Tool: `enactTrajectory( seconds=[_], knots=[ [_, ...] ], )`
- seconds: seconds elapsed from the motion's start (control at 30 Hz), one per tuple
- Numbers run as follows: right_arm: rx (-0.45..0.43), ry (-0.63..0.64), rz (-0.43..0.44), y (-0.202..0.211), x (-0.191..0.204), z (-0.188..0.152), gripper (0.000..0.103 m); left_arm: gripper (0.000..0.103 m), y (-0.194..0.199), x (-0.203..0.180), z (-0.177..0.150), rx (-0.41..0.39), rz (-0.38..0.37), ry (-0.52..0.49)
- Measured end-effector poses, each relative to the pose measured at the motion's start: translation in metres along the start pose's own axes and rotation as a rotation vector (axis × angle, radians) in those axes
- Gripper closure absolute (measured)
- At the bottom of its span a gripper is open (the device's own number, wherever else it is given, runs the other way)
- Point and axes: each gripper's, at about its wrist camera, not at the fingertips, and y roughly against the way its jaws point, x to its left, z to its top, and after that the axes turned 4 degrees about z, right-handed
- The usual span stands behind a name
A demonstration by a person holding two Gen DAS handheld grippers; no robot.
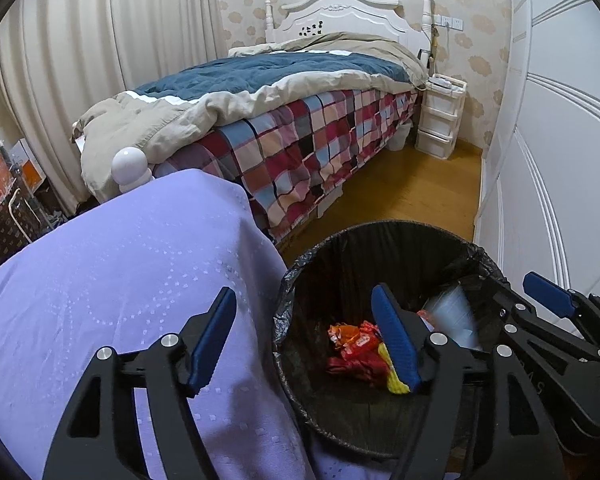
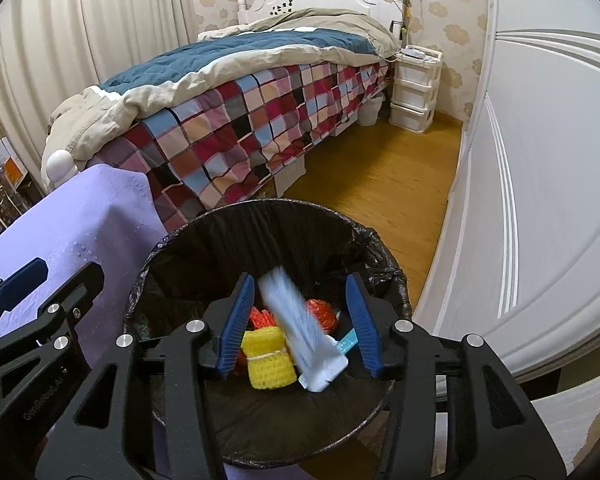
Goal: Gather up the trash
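I hold both hand-held grippers over the round black waste bin lined with a black plastic bag point(image 2: 260, 216), which stands on the wooden floor between the lavender-covered table point(image 1: 120, 280) and the white panelled wardrobe doors point(image 2: 540, 200). The step in hand, as I judge it, is the drop: the right gripper point(image 2: 300, 324) has its blue pads parted, and a flat white-and-pale-blue wrapper point(image 2: 296, 320), blurred as if falling, sits between them without either pad pressing on it. Its long axis runs from the upper left, near the left pad, down to the lower right, where its white tabbed end points toward me and the bin's near wall; it stands tilted rather than flat. Below it lie a yellow foam-net sleeve bound with a band point(image 2: 266, 356) and crumpled red-orange snack wrappers point(image 1: 356, 344), all inside the bin. The left gripper point(image 1: 304, 336) is moderately wide and empty, one pad over the lavender cloth and the other over the bin's rim. The checked bedspread point(image 1: 300, 148) hangs well apart from the bin. The next move calls for lifting both grippers clear of the rim and looking for remaining litter; none is visible on the table or floor in these views.
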Motion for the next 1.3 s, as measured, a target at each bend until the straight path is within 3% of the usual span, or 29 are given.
enactTrajectory(
  seconds=[0.1,0.33,0.63,1.3],
  knots=[
    [-0.003,-0.002,-0.004,0.002,-0.001,-0.001,0.054,0.032,0.002,0.001,0.000,-0.009,0.010,-0.002],
    [-0.022,0.002,-0.027,0.010,0.000,-0.003,0.038,0.029,0.011,0.007,-0.002,-0.025,0.034,0.006],
    [-0.042,0.028,-0.046,0.026,0.012,-0.010,0.024,0.026,0.029,0.022,-0.014,-0.043,0.059,0.024],
    [-0.113,0.110,0.009,0.092,0.052,-0.042,0.016,0.020,0.093,0.072,-0.060,-0.077,0.121,0.102]
  ],
)
